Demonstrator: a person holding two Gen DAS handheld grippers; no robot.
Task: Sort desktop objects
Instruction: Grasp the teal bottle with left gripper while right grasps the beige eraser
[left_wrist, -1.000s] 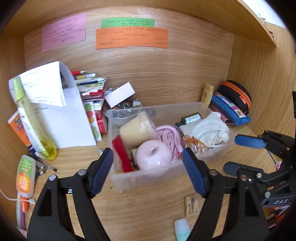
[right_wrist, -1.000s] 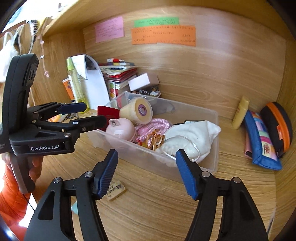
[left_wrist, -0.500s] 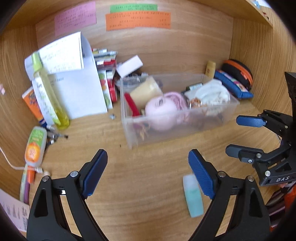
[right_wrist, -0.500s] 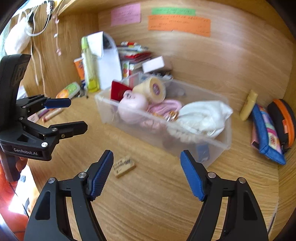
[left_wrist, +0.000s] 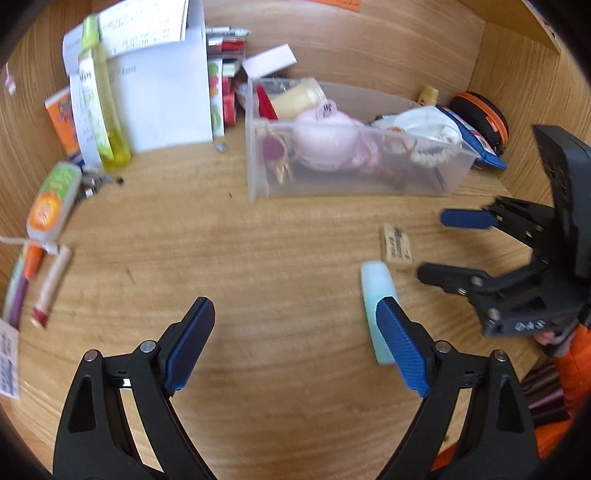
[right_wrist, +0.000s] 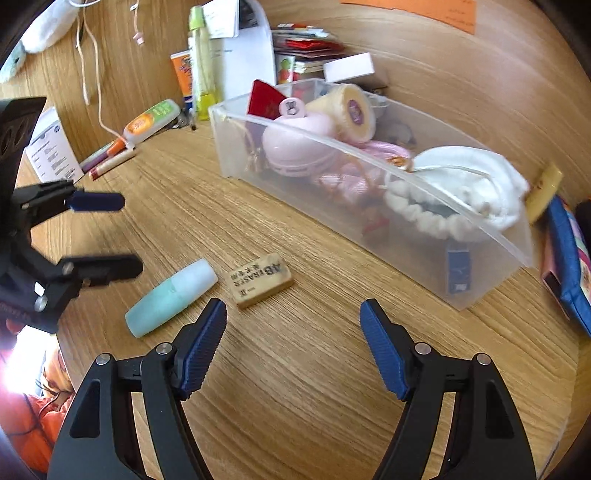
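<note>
Two loose items on wooden bench (right_wrist: 295, 369) before clear plastic bin (right_wrist: 480, 273): mint-green tube (right_wrist: 170, 297), tan rectangular eraser (right_wrist: 262, 279). Left gripper (left_wrist: 295, 347), right gripper (right_wrist: 293, 341) jaws apart, empty. Straddle tube crosswise, clamp mid-body.

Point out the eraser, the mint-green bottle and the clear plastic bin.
eraser (right_wrist: 260, 279), right wrist view, middle of its printed top face.
mint-green bottle (right_wrist: 162, 302), right wrist view, middle of its green body.
clear plastic bin (right_wrist: 491, 258), right wrist view, its near long wall.
</note>
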